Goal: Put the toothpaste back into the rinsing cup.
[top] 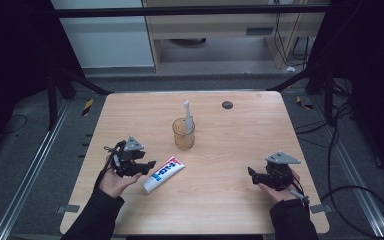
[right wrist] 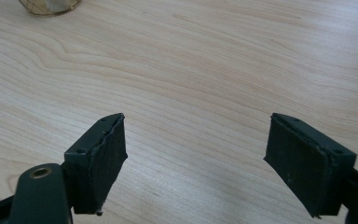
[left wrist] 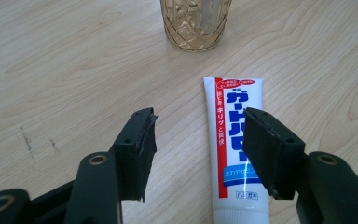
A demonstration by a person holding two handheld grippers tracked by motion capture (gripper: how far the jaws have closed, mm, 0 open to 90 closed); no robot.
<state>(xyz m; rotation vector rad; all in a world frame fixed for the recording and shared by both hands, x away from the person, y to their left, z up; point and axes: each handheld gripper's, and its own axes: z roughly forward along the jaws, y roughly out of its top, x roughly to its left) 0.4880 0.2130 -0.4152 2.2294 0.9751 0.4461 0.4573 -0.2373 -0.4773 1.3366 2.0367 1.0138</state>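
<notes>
Left gripper (top: 147, 165) low over the table (top: 240, 210), jaws spread apart with nothing between them but bare wood. In the left gripper view the gripper (left wrist: 198, 154) has its right-hand jaw standing in front of the toothpaste tube (left wrist: 233, 140) and hiding part of its edge — whether it touches, I cannot tell. The tube lies flat, white with blue and red print, cap end toward the gripper, crimped end pointing away. From above, the tube (top: 163, 174) sits just beside the jaw tips.

Beyond the tube's far end — an amber patterned glass (left wrist: 196, 23), upright; from above the glass (top: 184, 134) holds a white toothbrush (top: 187, 116) standing in it, head up.

Right gripper (top: 252, 175), well apart from the left one, held in the person's right hand (top: 280, 189). Jaws wide open over bare wood, seen clearly in the right gripper view (right wrist: 193, 158).

Further out, near the table's far edge, a small dark disc (top: 227, 105).
</notes>
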